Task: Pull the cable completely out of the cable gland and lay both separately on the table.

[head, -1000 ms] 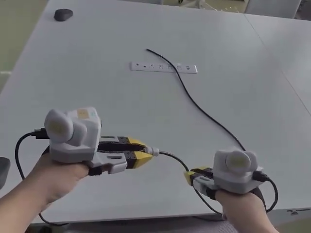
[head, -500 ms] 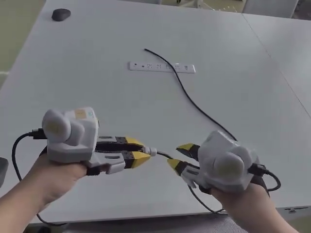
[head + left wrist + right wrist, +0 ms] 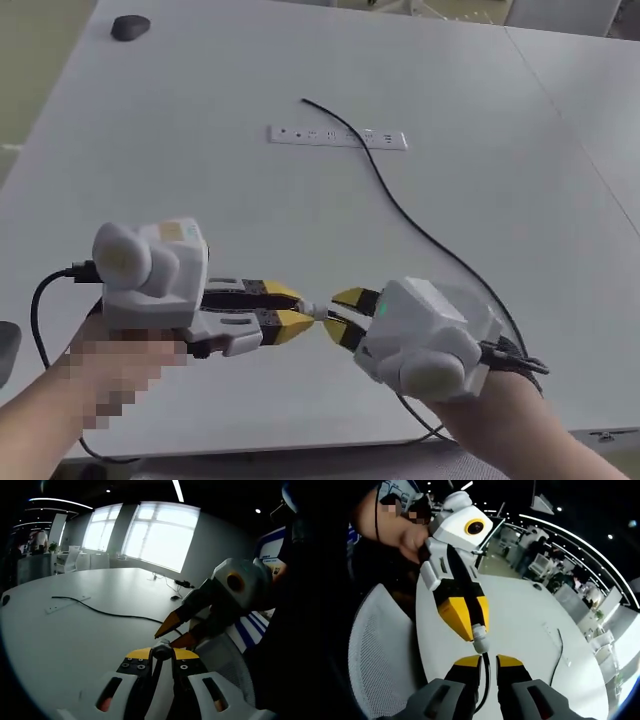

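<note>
Since 1 s ago left claw (image 3: 300, 308) hasn't budged, clamped on cable gland (image 3: 317, 312) above table (image 3: 200, 190) near edge. Right claw (image 3: 335, 314) has swung in tip-to-tip, jaws apart astride cable (image 3: 400, 212). Best: pinch cable close to cable gland, pull straight along axis, left steady, no twist.

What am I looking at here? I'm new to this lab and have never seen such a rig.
A person holds a two-jaw gripper in each hand. The head view comes from a headset camera looking down; the two round views come from a camera riding on each gripper. The left gripper is shut on a small cable gland. The right gripper, facing it, has open jaws on either side of the black cable leaving the gland. On the white table lie the rest of the cable, a white power strip and a dark object, probably a mouse.
</note>
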